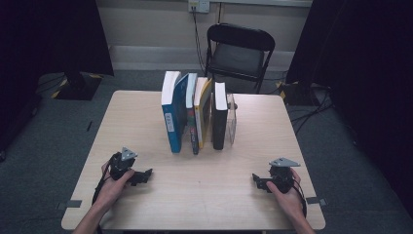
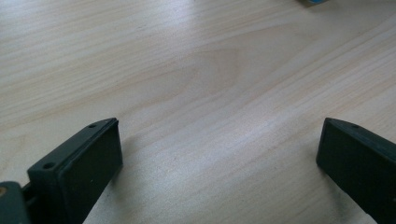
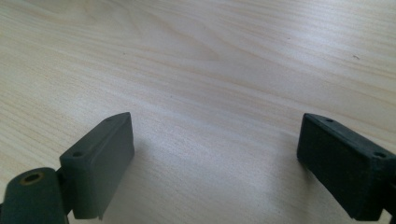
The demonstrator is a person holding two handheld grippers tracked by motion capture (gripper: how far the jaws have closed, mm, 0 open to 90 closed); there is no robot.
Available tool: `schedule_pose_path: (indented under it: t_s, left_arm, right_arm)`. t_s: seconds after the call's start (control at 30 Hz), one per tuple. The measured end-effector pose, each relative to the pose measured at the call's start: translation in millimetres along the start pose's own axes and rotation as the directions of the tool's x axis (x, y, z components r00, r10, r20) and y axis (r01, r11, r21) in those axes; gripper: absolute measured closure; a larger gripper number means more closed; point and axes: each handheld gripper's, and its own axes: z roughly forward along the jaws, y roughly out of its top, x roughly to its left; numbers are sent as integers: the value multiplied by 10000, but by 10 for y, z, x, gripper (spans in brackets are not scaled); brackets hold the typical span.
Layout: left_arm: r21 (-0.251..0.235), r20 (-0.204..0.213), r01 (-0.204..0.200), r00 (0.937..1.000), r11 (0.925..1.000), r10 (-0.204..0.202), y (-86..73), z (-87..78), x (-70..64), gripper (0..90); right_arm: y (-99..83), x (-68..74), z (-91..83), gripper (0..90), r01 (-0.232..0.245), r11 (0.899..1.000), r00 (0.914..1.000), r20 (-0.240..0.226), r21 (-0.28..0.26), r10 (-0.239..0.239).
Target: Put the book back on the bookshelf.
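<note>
Several books [image 1: 195, 114] stand upright in a row at the middle of the wooden table [image 1: 146, 112], held by a clear bookend [image 1: 232, 119] on their right. A blue-and-white book [image 1: 173, 114] is at the row's left end and a black one [image 1: 219, 117] at its right. My left gripper [image 1: 144, 175] rests low near the table's front left, open, with bare wood between its jaws [image 2: 219, 140]. My right gripper [image 1: 257, 181] sits near the front right, also open over bare wood [image 3: 215, 135]. Each points inward toward the table's centre.
A black folding chair [image 1: 238, 51] stands behind the table. Dark curtains hang at both sides, with a stand base [image 1: 78, 85] at the left and cables [image 1: 311, 109] on the floor at the right. Tape marks [image 1: 311, 200] sit at the table's front corners.
</note>
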Motion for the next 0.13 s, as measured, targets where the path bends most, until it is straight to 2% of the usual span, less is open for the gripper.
schedule_pose_path:
  t_s: [0.13]
  left_arm:
    - [4, 10, 5, 10000, 10000, -5, 0, 0, 0, 0]
  right_arm:
    - [0, -1, 0, 108, -7, 10000, 10000, -1, -1, 7]
